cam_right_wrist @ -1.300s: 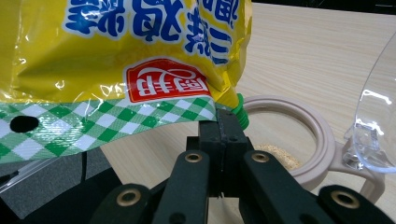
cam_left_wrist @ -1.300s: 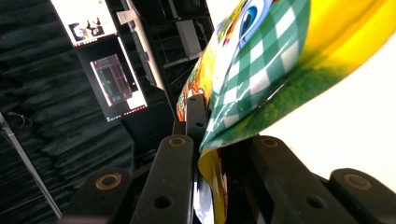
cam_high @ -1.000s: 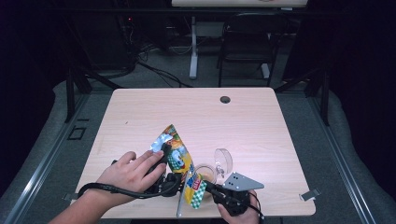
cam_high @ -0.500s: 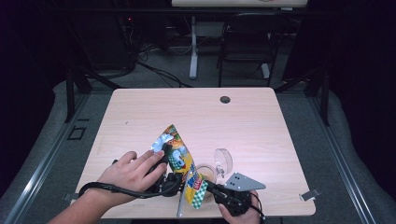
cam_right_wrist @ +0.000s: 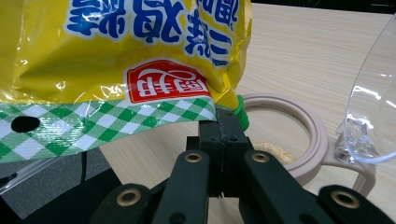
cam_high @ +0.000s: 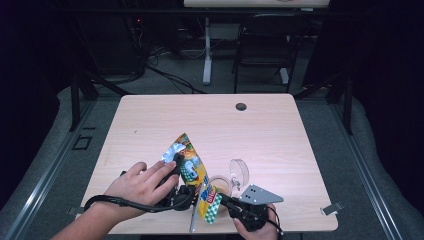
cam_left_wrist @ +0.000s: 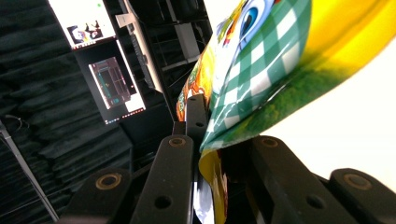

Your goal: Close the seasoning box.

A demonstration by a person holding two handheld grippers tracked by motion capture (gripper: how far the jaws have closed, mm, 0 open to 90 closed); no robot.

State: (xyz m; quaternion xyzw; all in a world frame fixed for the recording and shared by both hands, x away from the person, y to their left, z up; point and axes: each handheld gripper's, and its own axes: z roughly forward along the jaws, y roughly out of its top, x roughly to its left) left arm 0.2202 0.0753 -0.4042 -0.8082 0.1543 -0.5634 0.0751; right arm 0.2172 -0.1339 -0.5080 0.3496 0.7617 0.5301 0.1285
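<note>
Both tools clamped on snack bag, over open jar.

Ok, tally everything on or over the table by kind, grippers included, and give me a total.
Grippers: 2 (left gripper, right gripper)
Snack bag: 1
Container with open clear lid: 1
Total: 4

A light wooden table with a dark grommet hole near its far edge stands on grey carpet. Beyond it the room is dark, with cables on the floor, a white desk leg and a chair
</note>
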